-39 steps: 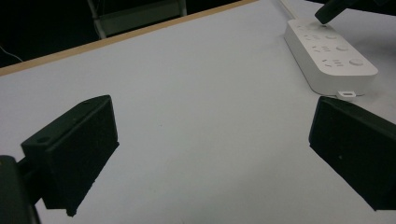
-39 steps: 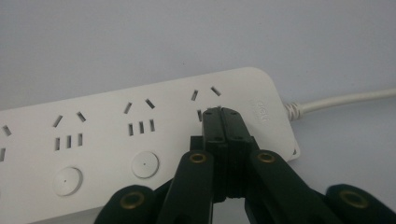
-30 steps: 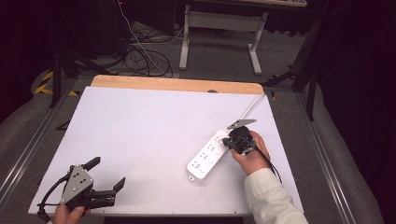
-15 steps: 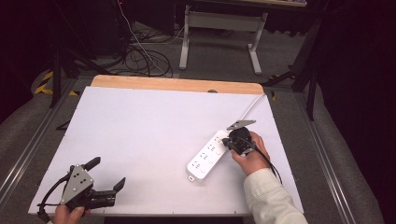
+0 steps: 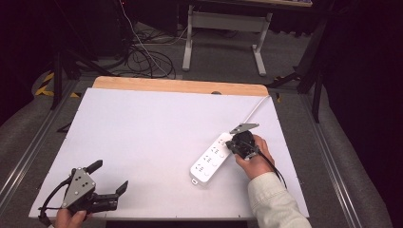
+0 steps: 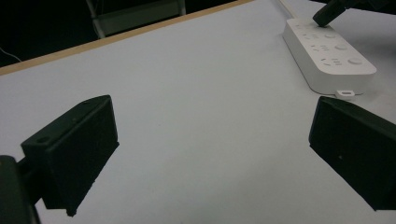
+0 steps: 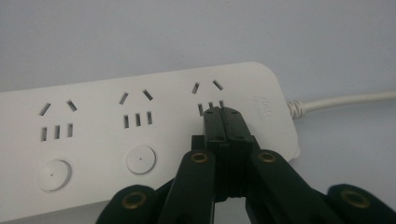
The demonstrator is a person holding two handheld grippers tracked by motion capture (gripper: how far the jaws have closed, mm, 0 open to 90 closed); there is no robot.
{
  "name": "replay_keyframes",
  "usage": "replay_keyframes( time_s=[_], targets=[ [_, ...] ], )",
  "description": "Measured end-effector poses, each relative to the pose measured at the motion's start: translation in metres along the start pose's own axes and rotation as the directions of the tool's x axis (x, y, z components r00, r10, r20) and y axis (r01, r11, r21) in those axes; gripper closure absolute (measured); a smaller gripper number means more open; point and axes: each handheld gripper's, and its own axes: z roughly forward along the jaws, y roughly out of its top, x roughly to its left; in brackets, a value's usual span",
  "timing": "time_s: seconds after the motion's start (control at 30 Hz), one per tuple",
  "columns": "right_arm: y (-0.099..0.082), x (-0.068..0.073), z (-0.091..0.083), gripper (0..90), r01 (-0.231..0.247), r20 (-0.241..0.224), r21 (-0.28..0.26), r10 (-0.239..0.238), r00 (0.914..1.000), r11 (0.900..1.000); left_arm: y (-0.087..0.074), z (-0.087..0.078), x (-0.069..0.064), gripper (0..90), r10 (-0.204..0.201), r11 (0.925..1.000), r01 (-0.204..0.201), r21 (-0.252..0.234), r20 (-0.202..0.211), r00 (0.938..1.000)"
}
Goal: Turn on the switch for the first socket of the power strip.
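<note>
So the white desk [image 5: 157,137] takes up most of the high view, wood strip along its far edge. On it, right of centre, there's a white power strip [image 5: 212,159] lying diagonally, its white cord [image 5: 254,110] running off toward the upper right corner of the desk. The right tool [image 5: 236,146] sits at the strip's upper right end, jaws pressed together with nothing pinched between them; in the right gripper view the closed tips rest on the strip just below the rightmost socket. The left tool [image 5: 110,180] is down in the lower left of the frame, jaws spread wide over bare desk, well apart from the strip.
</note>
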Motion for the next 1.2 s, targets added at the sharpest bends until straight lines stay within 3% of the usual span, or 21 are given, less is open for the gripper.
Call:
replay_keyframes(
  time_s=[1.2],
  targets=[
    [-0.0015,-0.0031,0.0013,90.0,-0.034,-0.024,-0.001,0.034,0.9991,0.9994,-0.0001,0.0004,-0.0004,1.8,-0.006,1.0,0.006,-0.002,0.002,1.0]
  ],
)
